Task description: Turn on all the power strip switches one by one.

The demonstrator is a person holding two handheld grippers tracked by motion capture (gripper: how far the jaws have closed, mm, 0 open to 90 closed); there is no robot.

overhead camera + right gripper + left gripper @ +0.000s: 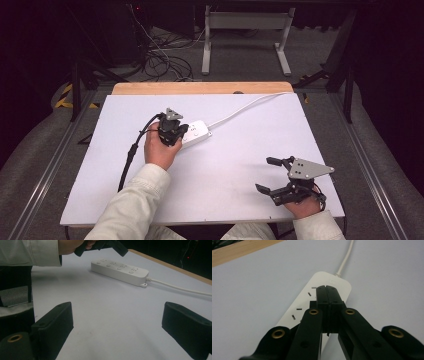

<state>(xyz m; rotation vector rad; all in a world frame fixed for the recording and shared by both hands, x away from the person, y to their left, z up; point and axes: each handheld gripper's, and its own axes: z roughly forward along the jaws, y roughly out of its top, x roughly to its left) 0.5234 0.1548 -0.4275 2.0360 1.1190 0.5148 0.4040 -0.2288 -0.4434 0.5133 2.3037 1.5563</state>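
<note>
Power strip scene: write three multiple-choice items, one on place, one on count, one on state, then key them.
1. Where do the left tongs hover?
A. Over the power strip
B. Over the wooden edge
C. Beside the right tongs

2. How many round buttons show along the strip's top in the right gripper view?
A. Two
B. Four
C. Six

3. How do the right tongs stand?
A. Shut on the cord
B. Shut on nothing
C. Open, nothing between them

Key: A, their closed tips sit above the strip's face; B, four buttons in a row; C, jaws wide apart over the bare white board.
</note>
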